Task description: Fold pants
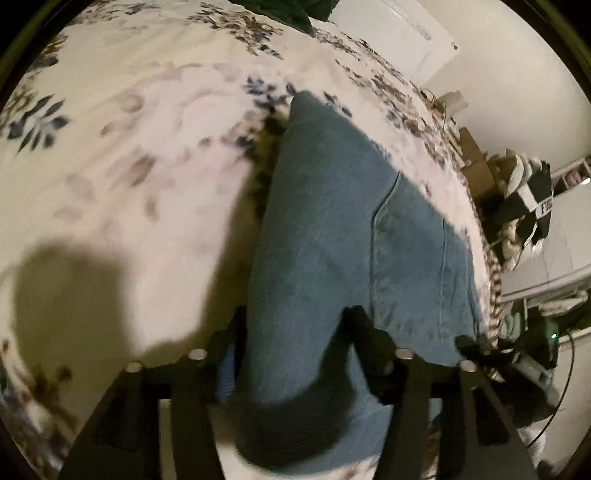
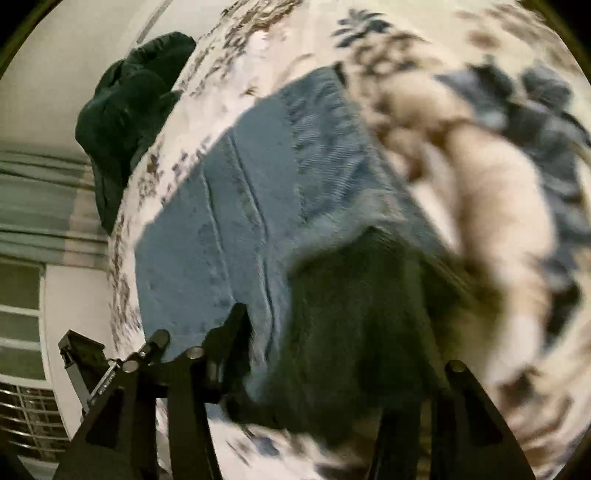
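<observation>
Pants (image 1: 332, 221): one pair, folded, on floral bedspread (image 1: 129, 147).

Blue pants (image 1: 332, 236) on floral bedspread (image 1: 129, 166), left gripper (image 1: 295, 325) above — jaws apart, unpressed

A bed (image 1: 110, 155) with a white cover printed in blue and brown flowers is filling most of both views. Dim, warm light is falling on it — a soft dark shadow (image 1: 66, 295) is lying across the cover at the left. Pale walls (image 1: 517, 66) are standing behind the bed, and a white door (image 1: 391, 33) is showing at the top. A dark green blanket (image 2: 129, 110) is lying bunched at the bed's edge. Clutter (image 1: 524, 206) is sitting piled beside the bed — boxes and striped cloth. A window (image 2: 22, 317) is showing low in the right view, under grey-green curtains (image 2: 40, 206).
</observation>
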Demonstrator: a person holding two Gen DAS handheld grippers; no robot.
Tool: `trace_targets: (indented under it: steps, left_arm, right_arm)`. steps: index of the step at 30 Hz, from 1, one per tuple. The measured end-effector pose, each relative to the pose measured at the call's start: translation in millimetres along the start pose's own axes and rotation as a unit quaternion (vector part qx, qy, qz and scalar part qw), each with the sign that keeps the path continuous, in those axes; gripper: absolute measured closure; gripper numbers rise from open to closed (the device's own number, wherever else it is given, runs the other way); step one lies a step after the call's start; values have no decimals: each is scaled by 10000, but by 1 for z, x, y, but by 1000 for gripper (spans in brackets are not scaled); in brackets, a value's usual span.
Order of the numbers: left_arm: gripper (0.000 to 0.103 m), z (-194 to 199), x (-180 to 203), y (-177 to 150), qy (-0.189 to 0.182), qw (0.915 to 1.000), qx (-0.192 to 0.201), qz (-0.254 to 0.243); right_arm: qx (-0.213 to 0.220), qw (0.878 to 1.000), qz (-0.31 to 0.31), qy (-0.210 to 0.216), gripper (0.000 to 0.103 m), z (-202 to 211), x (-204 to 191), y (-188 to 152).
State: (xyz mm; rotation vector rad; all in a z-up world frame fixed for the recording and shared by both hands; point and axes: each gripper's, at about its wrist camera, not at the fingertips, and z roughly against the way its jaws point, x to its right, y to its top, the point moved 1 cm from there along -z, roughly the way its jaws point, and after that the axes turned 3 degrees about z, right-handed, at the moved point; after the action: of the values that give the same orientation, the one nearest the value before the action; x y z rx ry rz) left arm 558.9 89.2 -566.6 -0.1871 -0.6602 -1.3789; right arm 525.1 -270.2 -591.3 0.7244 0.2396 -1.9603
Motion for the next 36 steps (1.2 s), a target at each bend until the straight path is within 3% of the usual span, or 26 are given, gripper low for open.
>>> trace_targets:
  steps: [5, 8, 9, 11, 13, 18, 22, 27, 36]
  left_arm:
    - [38, 12, -5, -12, 204, 9998, -5, -12]
    - [30, 18, 10, -10, 775, 9968, -18, -214]
    - [25, 20, 17, -8, 1033, 9941, -7, -342]
    - [17, 22, 31, -6, 1363, 9889, 69, -589]
    - [10, 29, 48, -5, 1608, 9833, 185, -826]
    - [10, 44, 80, -13, 1908, 9730, 228, -1278]
    - [10, 76, 105, -23, 1945, 9707, 387, -1355]
    - [10, 131, 139, -37, 2061, 9666, 640, -1381]
    - [10, 257, 200, -80, 2056, 9599, 1200, -1479]
  right_arm:
    - [94, 9973, 19, -727, 36, 29, 16, -5]
    - [85, 9922, 267, -1217, 23, 37, 9, -5]
    - [100, 9877, 500, -1475, 21, 40, 0, -6]
    - [137, 9777, 902, -1891, 3, 43, -21, -8]
    - [234, 9675, 1210, -2208, 0, 49, -39, -12]
    - [616, 9417, 1729, -2820, 0, 69, -85, -34]
    - [805, 9341, 1877, -2929, 0, 93, -118, -50]
    - [1051, 9330, 1970, -2821, 0, 144, -150, -76]
    - [1532, 9218, 2380, -2648, 0, 281, -211, -139]
